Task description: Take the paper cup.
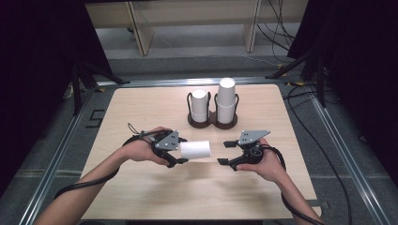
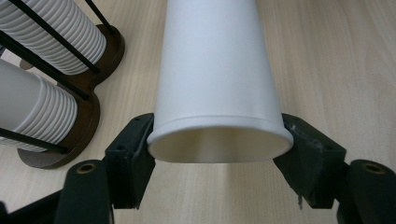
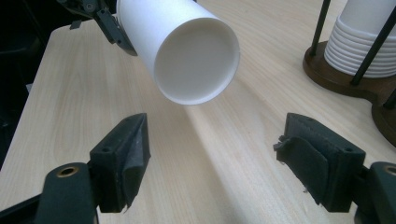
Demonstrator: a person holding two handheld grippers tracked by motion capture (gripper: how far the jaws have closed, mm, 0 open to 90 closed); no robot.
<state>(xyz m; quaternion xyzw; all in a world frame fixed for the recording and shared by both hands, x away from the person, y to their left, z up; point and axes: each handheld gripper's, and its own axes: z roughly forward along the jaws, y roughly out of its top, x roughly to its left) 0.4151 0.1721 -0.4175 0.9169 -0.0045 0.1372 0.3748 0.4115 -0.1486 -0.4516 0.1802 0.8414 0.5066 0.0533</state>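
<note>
Already the left hand-held gripper clamps a paper cup sideways above the bench middle; the right hand-held gripper gapes empty nearby, handover seemingly pending.

The left gripper holds a paper cup lying sideways between its jaws, clamped at the rim end, with the cup's base pointing toward the right gripper. The right gripper sits just beyond that base, jaws spread and apart from the cup. Farther ahead of both grippers, on the table, stands a cup holder with two stacks of cups side by side.
</note>
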